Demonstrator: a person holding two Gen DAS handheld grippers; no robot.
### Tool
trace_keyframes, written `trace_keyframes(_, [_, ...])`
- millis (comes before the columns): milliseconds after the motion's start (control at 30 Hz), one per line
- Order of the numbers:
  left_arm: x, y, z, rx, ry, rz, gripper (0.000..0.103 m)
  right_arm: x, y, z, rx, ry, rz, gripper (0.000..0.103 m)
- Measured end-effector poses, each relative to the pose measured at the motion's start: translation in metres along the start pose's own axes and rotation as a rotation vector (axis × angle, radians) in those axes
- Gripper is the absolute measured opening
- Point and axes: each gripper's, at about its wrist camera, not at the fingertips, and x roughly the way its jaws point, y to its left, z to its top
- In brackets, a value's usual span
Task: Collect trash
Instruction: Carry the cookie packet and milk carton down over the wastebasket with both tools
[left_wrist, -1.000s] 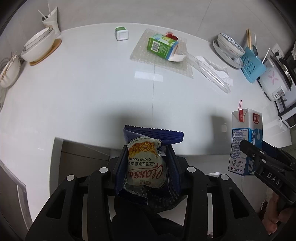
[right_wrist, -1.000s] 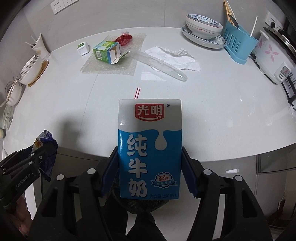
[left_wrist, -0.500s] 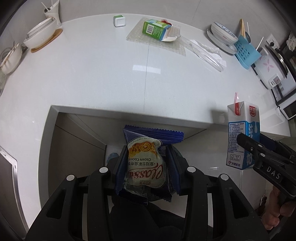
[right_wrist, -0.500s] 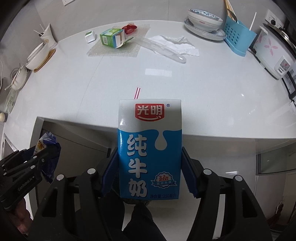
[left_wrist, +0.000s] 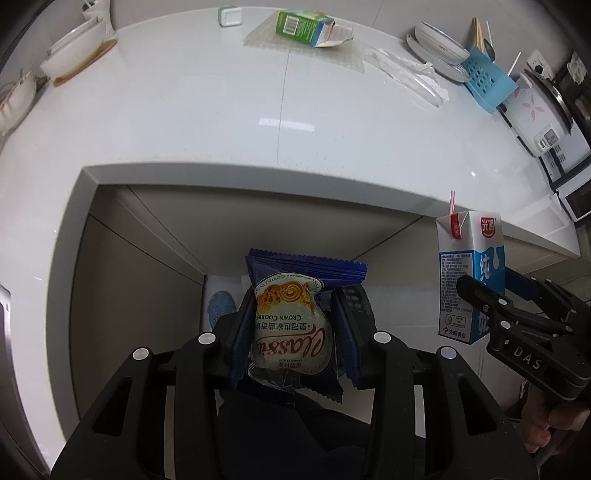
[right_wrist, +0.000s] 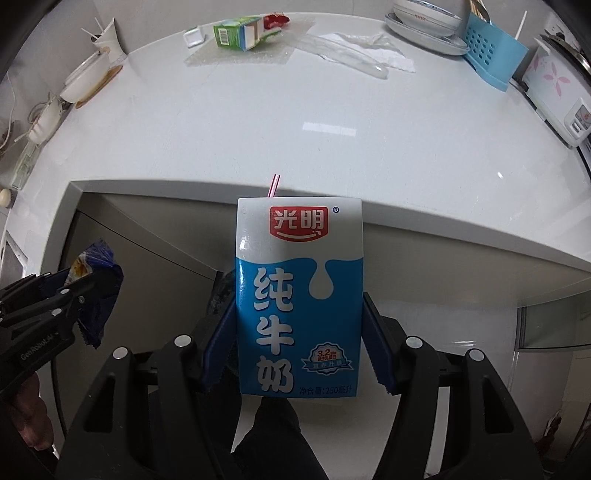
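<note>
Home kitchen, glossy white counter, stacked bowls and plates at the back, blue utensil caddy holding chopsticks, flower-printed rice cooker (right edge), microwave, grey cabinet fronts below

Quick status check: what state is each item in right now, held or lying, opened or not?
cookie packet: clamped in left gripper, off the counter
milk carton: upright, clamped in right gripper, straw inserted
green carton: on its side on the mat, end flap open
tissue: crumpled on the counter
</note>
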Motion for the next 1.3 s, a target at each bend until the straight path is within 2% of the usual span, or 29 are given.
trace_keyframes(633, [0.067,-0.004,-0.014,0.055,0.009,-0.015,0.04,0.076,-0.007,-0.017,0.052,0.085,0.005,0.06])
trace_keyframes(900, [0.101,-0.002,-0.017,0.066,0.042,-0.015,0.04,0.101,-0.008,-0.017,0.068,0.122,-0.001,0.06])
trace_keyframes(1300, [0.113,0.01,-0.02,0.053,0.058,-0.005,0.04,0.138,0.006,-0.018,0.01,0.167,0.011,0.061])
